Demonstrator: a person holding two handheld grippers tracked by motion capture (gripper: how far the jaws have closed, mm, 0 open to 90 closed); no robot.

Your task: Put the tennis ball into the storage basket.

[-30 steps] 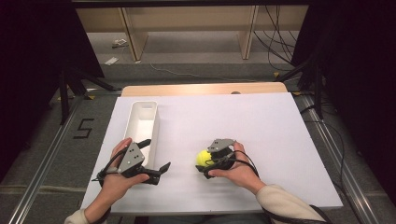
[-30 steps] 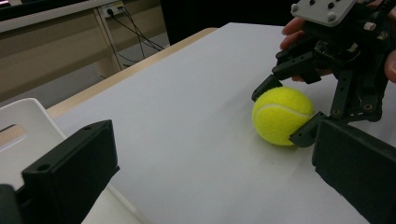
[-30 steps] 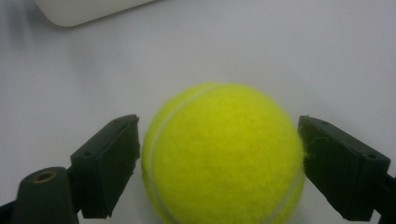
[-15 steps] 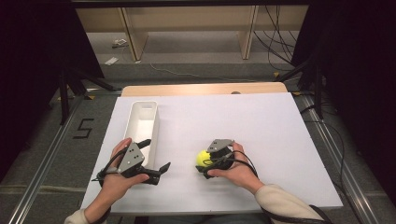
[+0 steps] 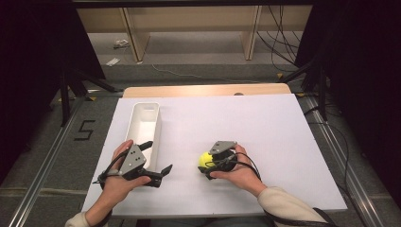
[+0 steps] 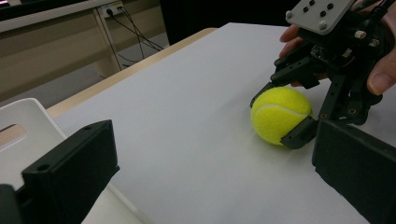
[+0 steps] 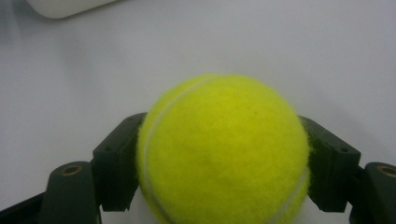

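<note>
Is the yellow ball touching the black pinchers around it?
Touching. In the right gripper view both jaws of the right gripper press flat against the sides of the tennis ball with no gap; the left gripper view shows the same squeeze.

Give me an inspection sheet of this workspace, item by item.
Surface: white table top, wooden edge at the far side.
Job's things: yellow tennis ball resting on the table; white oblong bin at the left, nothing seen inside it.
Clutter: nothing seen on the table.
Grippers: right gripper has a jaw against each side of the ball; left gripper is open and holds nothing, beside the bin's near end.
Cables: a black cable trails from each gripper; more black cables lie on the floor at the far right.
Surroundings: wooden shelf frame beyond the table, black curtains on both sides, a "5" marked on the floor at the left.
</note>
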